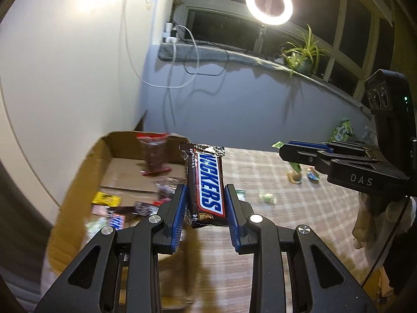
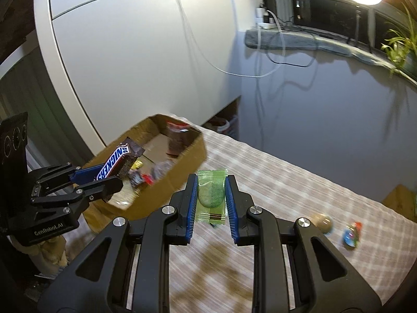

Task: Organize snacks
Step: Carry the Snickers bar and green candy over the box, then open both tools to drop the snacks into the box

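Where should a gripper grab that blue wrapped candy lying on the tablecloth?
Come from above and close across the blue candy's narrow middle. It lies flat on the tablecloth, apart from the round brown piece, so there seems room for both fingers.

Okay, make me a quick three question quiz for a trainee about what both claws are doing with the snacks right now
1. True or false: the left claw holds the Snickers bar.
2. What does the right claw grip? A) a yellow packet B) a green wrapped snack C) nothing
3. Fill in: snacks already sorted lie inside the cardboard ____.

Key
1. True; the bar sits clamped between the blue pads.
2. B; the green wrapped snack is pinched between its pads above the checked tablecloth.
3. box; the cardboard box holds several wrapped snacks, while a few pieces are on the cloth.
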A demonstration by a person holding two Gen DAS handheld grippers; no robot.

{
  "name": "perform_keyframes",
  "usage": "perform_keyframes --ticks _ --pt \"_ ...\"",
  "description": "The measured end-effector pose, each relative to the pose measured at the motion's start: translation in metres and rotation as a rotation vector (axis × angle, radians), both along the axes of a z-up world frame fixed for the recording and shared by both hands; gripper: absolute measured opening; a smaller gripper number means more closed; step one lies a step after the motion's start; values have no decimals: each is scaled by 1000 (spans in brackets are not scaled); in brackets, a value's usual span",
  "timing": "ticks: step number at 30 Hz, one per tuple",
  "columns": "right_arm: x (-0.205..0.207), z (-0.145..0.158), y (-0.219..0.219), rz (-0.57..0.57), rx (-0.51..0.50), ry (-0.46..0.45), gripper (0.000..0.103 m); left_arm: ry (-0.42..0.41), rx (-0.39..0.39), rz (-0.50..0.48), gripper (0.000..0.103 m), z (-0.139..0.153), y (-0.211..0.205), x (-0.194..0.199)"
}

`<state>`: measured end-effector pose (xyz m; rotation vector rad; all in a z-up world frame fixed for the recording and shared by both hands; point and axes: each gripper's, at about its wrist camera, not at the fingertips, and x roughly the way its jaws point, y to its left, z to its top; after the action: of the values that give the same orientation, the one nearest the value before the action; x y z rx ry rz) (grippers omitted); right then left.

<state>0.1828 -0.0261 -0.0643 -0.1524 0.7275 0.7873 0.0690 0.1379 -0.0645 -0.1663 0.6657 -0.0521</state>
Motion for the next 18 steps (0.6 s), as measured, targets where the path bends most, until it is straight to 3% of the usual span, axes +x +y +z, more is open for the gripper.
perform_keyframes --ticks 18 --pt "4 -4 102 120 -14 6 22 17 11 89 28 -8 55 0"
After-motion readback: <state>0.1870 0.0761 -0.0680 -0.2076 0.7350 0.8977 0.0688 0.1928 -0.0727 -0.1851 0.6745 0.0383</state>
